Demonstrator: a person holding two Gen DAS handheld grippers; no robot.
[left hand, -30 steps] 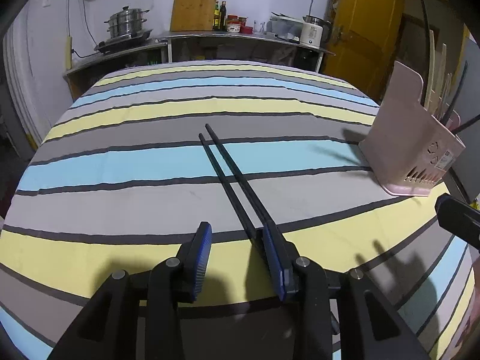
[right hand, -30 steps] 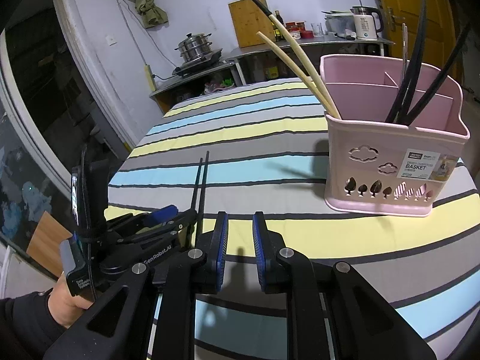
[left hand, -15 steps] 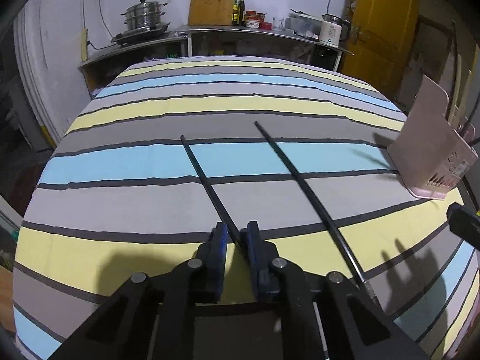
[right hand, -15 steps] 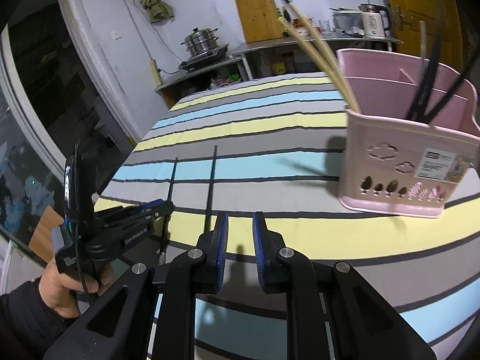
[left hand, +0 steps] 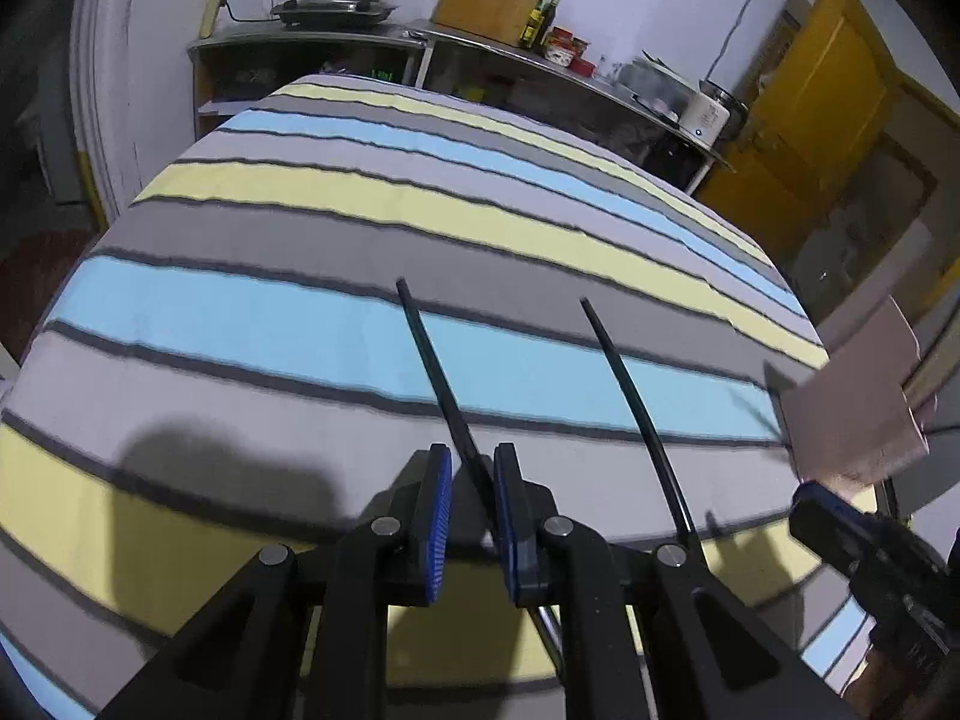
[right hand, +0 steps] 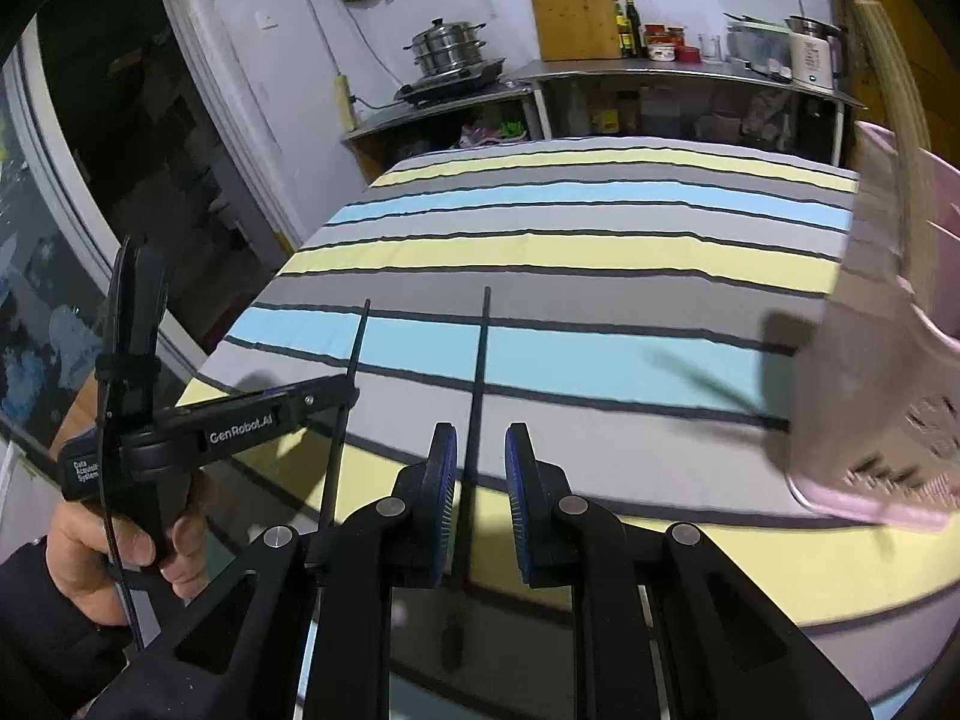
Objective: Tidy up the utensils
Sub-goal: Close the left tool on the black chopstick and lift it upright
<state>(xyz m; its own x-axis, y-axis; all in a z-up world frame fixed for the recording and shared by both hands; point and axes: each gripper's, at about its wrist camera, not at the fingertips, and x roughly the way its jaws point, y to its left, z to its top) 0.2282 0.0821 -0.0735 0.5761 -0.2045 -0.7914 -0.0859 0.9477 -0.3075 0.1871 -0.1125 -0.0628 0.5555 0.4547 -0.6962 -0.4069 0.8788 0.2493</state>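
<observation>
The left gripper [left hand: 471, 510] is slightly parted around one thin black chopstick [left hand: 441, 378]; the right gripper [right hand: 480, 480] gapes astride the other thin black chopstick [right hand: 480, 384].

Each camera sits low behind its own tongs and looks forward along them, close above the striped desk [left hand: 300, 324], toward the far kitchen shelf [right hand: 660, 69]. Both views share the desk, two black chopsticks [left hand: 630, 396] and the pink basket [right hand: 870, 372].
</observation>
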